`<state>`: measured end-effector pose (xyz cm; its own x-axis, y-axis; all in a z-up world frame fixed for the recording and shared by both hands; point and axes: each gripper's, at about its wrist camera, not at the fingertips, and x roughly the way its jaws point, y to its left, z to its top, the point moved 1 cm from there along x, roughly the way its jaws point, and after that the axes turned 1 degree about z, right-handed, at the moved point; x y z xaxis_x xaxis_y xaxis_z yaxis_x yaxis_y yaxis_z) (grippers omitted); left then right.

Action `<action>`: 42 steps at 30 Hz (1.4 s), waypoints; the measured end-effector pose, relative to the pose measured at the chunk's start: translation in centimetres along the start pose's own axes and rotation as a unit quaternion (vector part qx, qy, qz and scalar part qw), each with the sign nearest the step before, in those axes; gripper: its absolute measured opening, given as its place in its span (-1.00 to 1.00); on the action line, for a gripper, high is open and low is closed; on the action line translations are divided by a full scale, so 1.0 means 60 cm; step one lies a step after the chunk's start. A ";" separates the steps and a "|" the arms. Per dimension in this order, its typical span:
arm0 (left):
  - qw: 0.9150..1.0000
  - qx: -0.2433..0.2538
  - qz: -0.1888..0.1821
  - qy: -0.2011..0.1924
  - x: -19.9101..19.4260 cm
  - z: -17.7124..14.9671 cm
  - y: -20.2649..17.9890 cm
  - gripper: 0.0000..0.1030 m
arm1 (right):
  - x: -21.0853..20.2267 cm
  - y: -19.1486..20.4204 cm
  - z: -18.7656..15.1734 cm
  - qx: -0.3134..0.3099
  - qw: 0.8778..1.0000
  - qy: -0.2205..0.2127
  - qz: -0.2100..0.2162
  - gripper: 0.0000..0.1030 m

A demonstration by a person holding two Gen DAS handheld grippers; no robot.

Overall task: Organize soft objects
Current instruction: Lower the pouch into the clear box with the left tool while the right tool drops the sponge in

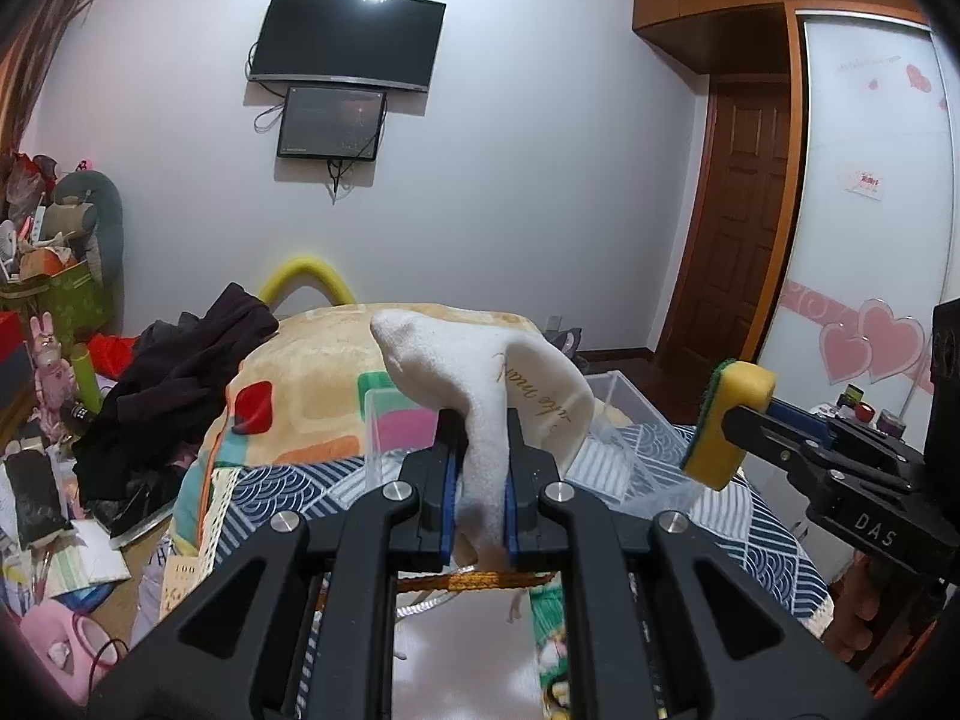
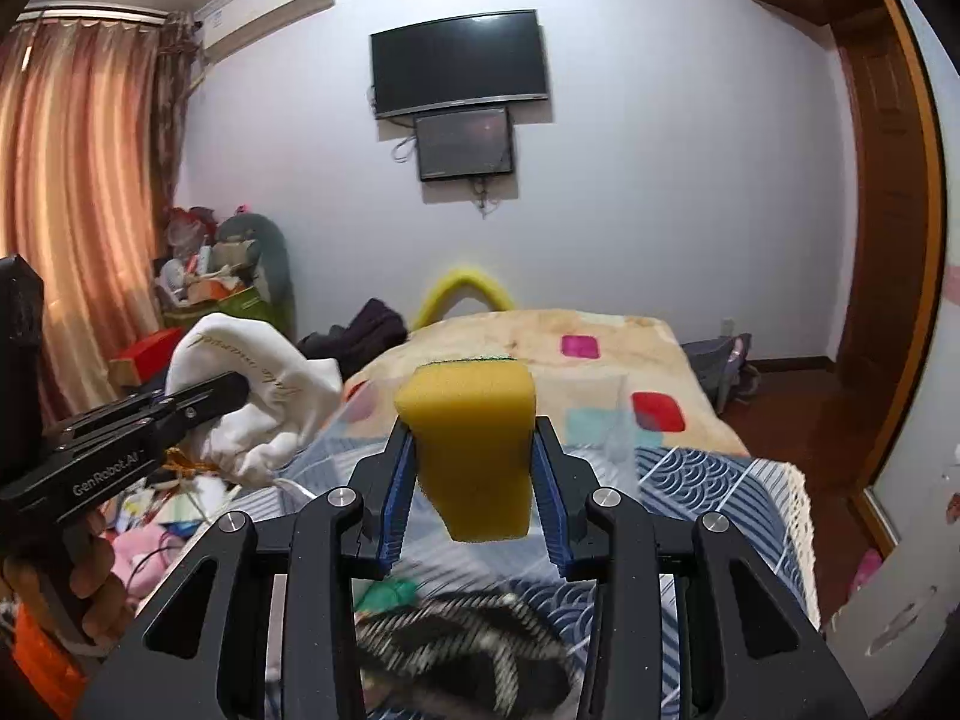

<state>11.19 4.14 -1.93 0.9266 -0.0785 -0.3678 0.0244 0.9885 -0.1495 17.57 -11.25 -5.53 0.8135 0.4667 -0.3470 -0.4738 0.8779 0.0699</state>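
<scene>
Our left gripper (image 1: 480, 468) is clamped on a white sock (image 1: 480, 378), whose toe and gold-lettered cuff fan out above the blue pads. Our right gripper (image 2: 474, 468) pinches a yellow sponge (image 2: 471, 450) between its fingers, the green scouring layer on the far top edge.

From the left wrist we see the right gripper at 3 o'clock with the sponge at its tip, and beyond the sock a clear plastic bin (image 1: 624, 408) on the bed. In the right wrist view that bin is only a faint blur; there the left gripper sits at 9 o'clock with the sock, and a black-and-white striped cloth (image 2: 468, 636) lies blurred at 6 o'clock.

Below both tools lies a blue wave-patterned bedspread (image 2: 708, 480); farther on, a cream blanket with colored squares (image 2: 540, 336). Dark clothes (image 1: 180, 372) pile at 10 o'clock. On the far wall at 12 o'clock hangs a television (image 1: 348, 39) above a smaller screen (image 1: 331, 123), with a wooden door (image 1: 744, 228) at 2 o'clock.
</scene>
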 end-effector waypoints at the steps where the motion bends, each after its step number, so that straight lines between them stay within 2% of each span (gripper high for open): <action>1: 1.000 0.000 0.002 0.003 0.012 0.005 0.001 -0.78 | 0.007 -0.003 0.002 0.001 1.000 0.000 -0.003 -0.34; 8: 0.999 -0.001 0.005 0.036 0.095 0.020 0.008 -0.78 | 0.057 -0.021 0.009 -0.004 1.000 0.016 -0.020 -0.34; 15: 0.995 0.012 0.013 0.103 0.180 -0.013 0.005 -0.78 | 0.112 -0.035 -0.004 -0.010 0.998 0.059 -0.037 -0.34; 23: 0.987 0.009 -0.005 0.158 0.211 -0.041 -0.003 -0.78 | 0.152 -0.050 -0.032 -0.013 0.990 0.130 -0.046 -0.30; 26: 0.986 -0.001 -0.014 0.167 0.205 -0.040 0.000 -0.75 | 0.145 -0.051 -0.033 -0.011 0.990 0.137 -0.042 -0.27; 28: 0.986 -0.004 -0.015 0.165 0.201 -0.035 0.003 -0.62 | 0.135 -0.050 -0.029 -0.010 0.990 0.136 -0.039 -0.11; 29: 0.987 -0.005 -0.015 0.162 0.195 -0.033 0.003 -0.42 | 0.129 -0.049 -0.026 -0.012 0.990 0.134 -0.037 0.06; 30: 0.987 -0.005 -0.013 0.159 0.187 -0.028 0.002 -0.13 | 0.126 -0.047 -0.022 -0.013 0.991 0.130 -0.035 0.20; 32: 0.989 -0.005 -0.009 0.149 0.174 -0.019 0.000 0.15 | 0.108 -0.042 -0.013 -0.017 0.992 0.116 -0.034 0.25; 35: 0.992 0.009 -0.004 0.126 0.143 -0.004 -0.007 0.18 | 0.089 -0.034 0.001 -0.022 0.994 0.097 -0.033 0.31; 37: 0.994 0.021 0.002 0.110 0.117 0.004 -0.014 0.30 | 0.074 -0.027 0.012 -0.023 0.996 0.085 -0.029 0.44; 39: 0.995 0.030 0.015 0.094 0.092 0.010 -0.021 0.60 | 0.052 -0.021 0.022 -0.023 0.997 0.067 -0.027 0.52; 42: 0.997 0.037 0.020 0.068 0.052 0.013 -0.029 0.86 | 0.025 -0.013 0.032 -0.018 0.999 0.042 -0.026 0.59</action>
<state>14.32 2.29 -2.12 0.8679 -0.0504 -0.4942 0.0203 0.9976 -0.0662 19.80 -11.02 -4.32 0.8068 0.4082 -0.4272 -0.4448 0.8955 0.0156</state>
